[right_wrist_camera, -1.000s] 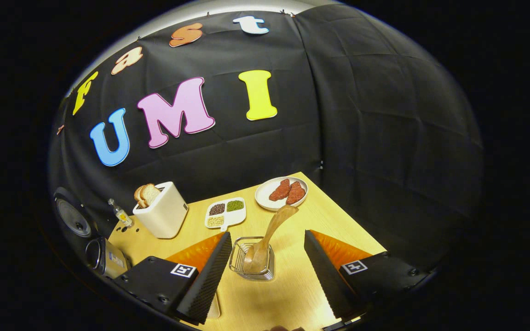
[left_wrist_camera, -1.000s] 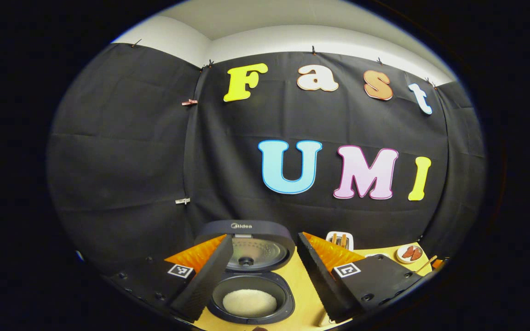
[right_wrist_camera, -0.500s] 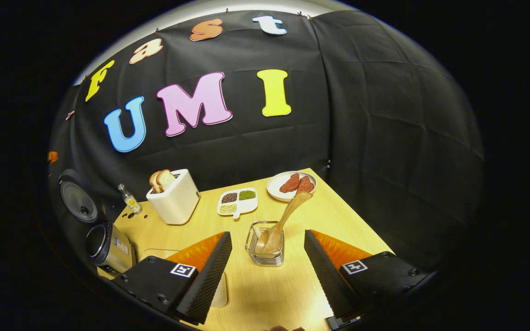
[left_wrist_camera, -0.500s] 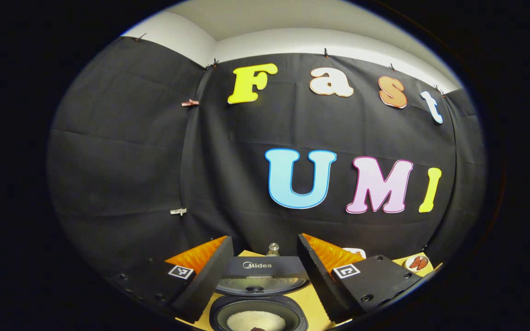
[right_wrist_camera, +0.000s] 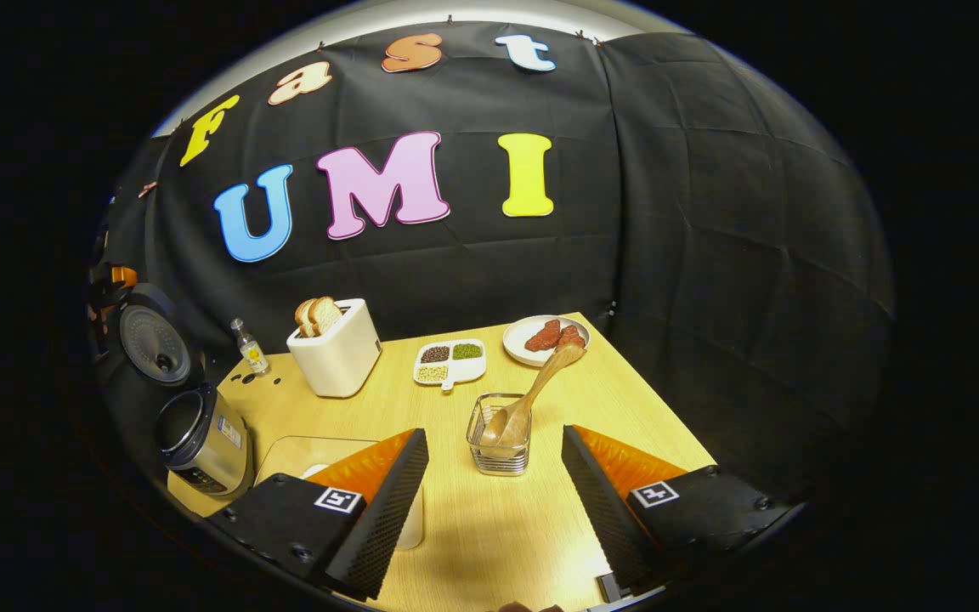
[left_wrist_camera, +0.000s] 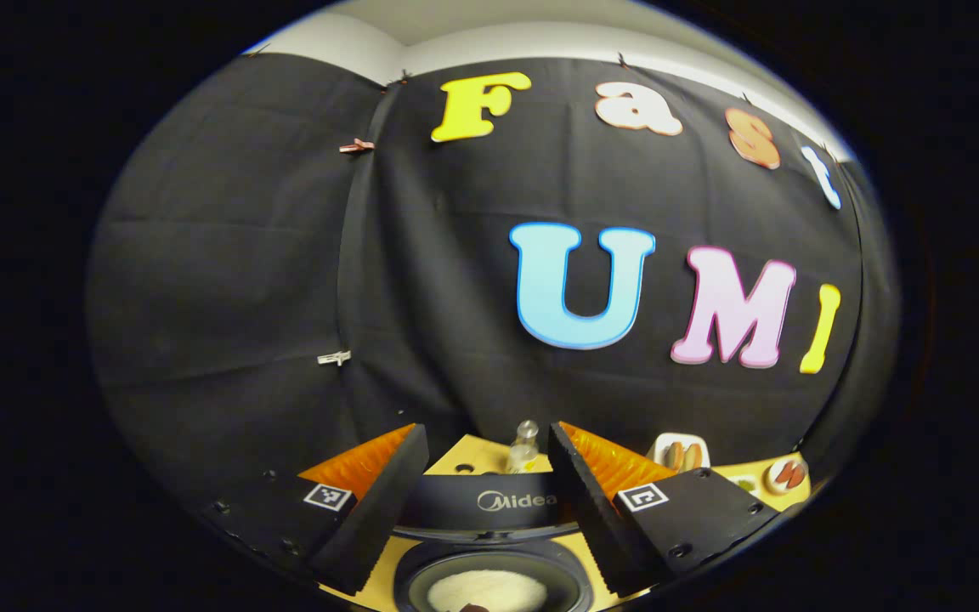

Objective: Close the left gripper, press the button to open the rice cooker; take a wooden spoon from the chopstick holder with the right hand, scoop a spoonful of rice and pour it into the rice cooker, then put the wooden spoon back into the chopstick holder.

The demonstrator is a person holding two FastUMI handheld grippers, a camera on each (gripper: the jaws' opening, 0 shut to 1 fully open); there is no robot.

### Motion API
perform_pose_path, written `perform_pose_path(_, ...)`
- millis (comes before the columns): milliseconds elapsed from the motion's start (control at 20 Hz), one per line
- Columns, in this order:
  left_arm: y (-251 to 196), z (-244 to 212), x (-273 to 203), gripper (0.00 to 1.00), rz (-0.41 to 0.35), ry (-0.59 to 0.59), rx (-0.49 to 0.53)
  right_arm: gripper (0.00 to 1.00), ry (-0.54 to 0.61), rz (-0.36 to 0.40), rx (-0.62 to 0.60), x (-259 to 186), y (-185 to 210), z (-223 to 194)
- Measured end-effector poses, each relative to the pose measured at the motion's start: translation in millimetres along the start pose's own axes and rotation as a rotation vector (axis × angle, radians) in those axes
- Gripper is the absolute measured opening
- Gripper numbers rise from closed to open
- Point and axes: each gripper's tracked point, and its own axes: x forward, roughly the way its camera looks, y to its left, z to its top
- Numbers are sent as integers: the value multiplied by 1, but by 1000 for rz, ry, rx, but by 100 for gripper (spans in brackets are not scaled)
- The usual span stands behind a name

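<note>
The rice cooker [right_wrist_camera: 200, 433] stands open at the bench's [right_wrist_camera: 532, 535] left edge, lid up, white rice in its pot [left_wrist_camera: 489, 588]. It looks heavy and rigid, nothing to lift. Mid-bench, the clear chopstick holder [right_wrist_camera: 500, 435] carries the wooden spoon [right_wrist_camera: 532, 393], bowl down, handle slanting up to the right. I'd judge the spoon light, stiff and smooth; the raised handle is the place to pinch. The right gripper [right_wrist_camera: 494, 501] hangs just short of the holder, fingers wide. The left gripper [left_wrist_camera: 483, 501] hovers over the cooker, fingers wide too.
</note>
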Motion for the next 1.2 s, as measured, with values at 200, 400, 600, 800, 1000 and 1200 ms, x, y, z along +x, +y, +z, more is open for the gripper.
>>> perform_pose_path(200, -6, -14, -21, 98, -7, 92, 2, 99, -4, 39, -2, 1, 13, 3)
perform_pose_path(400, -12, -45, -52, 99, -16, 198, -10, 99, 8, 100, -21, 4, 32, 1)
perform_pose_path(600, -20, -108, -83, 98, -28, 316, -22, 99, 15, 153, -37, 13, 49, 1)
perform_pose_path(800, -24, -160, -102, 99, -8, 345, -3, 99, 39, 197, -28, 11, 67, -10)
perform_pose_path(1000, -26, -184, -104, 99, 8, 338, -13, 99, 48, 201, -63, 4, 65, -21)
perform_pose_path(1200, -28, -203, -103, 99, 2, 338, 0, 99, 65, 186, -58, -1, 58, -31)
